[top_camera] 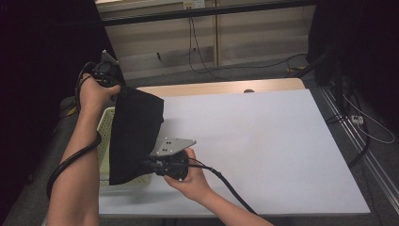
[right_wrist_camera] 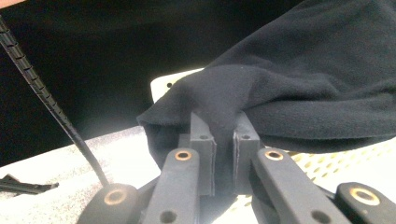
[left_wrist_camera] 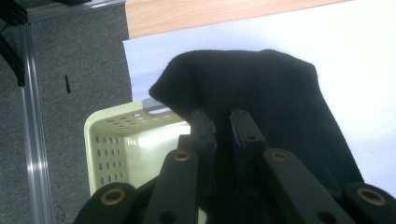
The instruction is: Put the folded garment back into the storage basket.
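Note:
A black fleece cloth [top_camera: 134,134] hangs stretched between both grippers, above a pale yellow perforated basket [top_camera: 106,123] at the table's left edge. My left gripper [top_camera: 113,82] is raised at the cloth's upper corner and is shut on it; in the left gripper view the cloth [left_wrist_camera: 261,98] is pinched between the jaws [left_wrist_camera: 223,122] over the basket [left_wrist_camera: 116,144]. My right gripper [top_camera: 148,165] holds the lower corner near the front. In the right gripper view the cloth [right_wrist_camera: 289,88] is folded between its jaws [right_wrist_camera: 224,126].
The white table top [top_camera: 263,146] stretches to the right. A wooden strip [top_camera: 221,87] runs along its far edge. Grey carpet with cables [top_camera: 263,66] lies beyond, and a metal rail [left_wrist_camera: 32,140] runs on the floor left of the basket.

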{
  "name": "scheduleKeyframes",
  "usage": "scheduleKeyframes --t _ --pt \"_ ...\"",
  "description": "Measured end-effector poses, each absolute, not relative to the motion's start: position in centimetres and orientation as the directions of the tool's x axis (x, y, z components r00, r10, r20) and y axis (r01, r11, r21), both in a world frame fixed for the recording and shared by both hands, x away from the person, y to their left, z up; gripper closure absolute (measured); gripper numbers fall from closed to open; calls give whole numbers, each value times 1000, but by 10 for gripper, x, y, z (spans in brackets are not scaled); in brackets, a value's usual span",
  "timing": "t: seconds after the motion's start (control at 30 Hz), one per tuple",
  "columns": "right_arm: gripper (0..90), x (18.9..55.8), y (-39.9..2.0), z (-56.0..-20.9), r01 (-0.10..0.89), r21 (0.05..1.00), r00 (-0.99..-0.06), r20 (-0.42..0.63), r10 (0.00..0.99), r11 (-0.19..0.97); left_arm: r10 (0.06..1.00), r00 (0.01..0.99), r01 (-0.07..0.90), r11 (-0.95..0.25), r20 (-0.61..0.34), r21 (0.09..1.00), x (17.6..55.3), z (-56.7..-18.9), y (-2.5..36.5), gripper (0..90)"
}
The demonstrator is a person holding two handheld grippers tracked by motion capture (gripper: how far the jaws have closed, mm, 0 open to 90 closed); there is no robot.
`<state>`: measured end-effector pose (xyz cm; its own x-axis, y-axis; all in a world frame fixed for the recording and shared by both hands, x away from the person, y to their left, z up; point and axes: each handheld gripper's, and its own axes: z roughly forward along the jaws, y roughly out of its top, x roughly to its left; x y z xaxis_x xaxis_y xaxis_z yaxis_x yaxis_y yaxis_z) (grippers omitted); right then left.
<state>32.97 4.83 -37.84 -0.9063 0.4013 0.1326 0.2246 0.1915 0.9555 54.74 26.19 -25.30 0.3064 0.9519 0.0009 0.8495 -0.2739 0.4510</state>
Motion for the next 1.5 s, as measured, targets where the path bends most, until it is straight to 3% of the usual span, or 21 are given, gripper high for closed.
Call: scheduleKeyframes --t 1.5 --pt "826 332 61 -382 223 954 -910 130 394 199 956 292 852 -274 28 446 551 -272 271 814"
